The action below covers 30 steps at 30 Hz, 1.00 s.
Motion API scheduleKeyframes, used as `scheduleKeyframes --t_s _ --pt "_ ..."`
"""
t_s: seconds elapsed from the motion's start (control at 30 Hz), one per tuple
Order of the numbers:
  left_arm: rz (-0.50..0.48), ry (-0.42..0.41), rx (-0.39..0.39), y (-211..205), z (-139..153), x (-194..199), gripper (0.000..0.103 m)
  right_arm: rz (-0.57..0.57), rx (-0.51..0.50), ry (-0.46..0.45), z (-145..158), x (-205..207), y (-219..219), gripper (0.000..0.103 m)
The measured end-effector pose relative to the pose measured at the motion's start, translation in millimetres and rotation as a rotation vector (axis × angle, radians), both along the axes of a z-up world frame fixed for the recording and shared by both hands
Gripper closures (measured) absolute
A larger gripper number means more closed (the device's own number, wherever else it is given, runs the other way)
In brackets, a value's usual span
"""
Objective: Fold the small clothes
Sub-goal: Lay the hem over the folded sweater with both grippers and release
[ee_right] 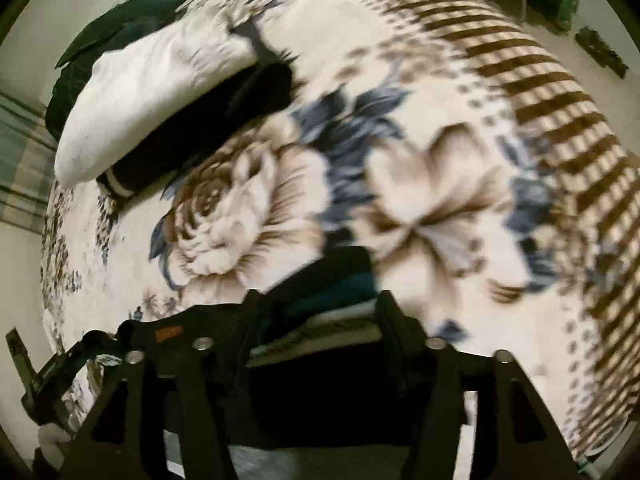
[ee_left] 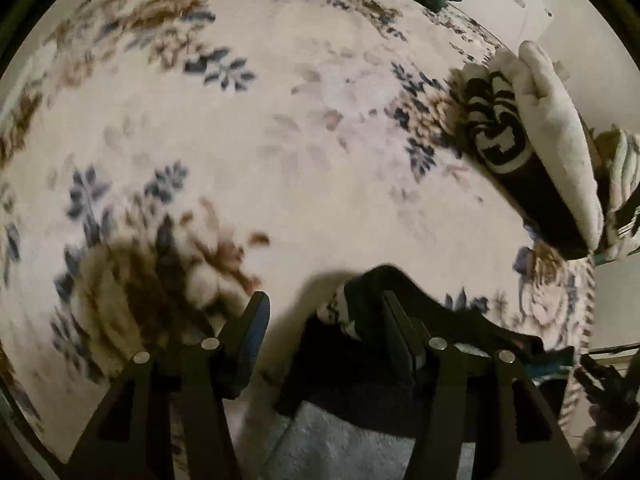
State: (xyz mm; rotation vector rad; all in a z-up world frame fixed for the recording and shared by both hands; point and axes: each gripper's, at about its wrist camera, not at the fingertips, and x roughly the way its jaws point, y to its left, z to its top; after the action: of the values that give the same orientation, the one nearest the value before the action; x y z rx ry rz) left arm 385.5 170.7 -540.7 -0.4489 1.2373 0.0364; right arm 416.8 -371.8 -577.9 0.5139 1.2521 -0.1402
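A dark sock (ee_left: pixel 404 300) is being laid down near the blanket's (ee_left: pixel 280 120) edge; both the left gripper (ee_left: pixel 324 320) and right gripper (ee_right: pixel 316 320) are held open, ungripping; its fold must be closed next.

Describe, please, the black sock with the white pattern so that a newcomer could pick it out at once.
Start from the floral blanket covering the bed, cream with blue and brown flowers. Toward its edge lies a small pile of socks, topped by a plain white sock. The black patterned sock lies directly under it, the only one with bold white markings on black.
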Motion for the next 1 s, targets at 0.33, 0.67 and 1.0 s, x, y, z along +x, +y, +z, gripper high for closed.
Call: scheduleKeyframes --t_s 0.33,0.67,1.0 --pt "-0.187 -0.022 0.075 -47 -27 40 0.091 0.044 0.077 0.069 -44 21 -3 0.084" --pt "-0.120 -0.098 0.117 -25 -12 39 0.096 0.027 -0.001 -0.022 -19 16 -10 0.095" --pt "-0.035 0.021 0.056 -3 -47 80 0.098 0.064 -0.050 0.042 -44 50 -1 0.095"
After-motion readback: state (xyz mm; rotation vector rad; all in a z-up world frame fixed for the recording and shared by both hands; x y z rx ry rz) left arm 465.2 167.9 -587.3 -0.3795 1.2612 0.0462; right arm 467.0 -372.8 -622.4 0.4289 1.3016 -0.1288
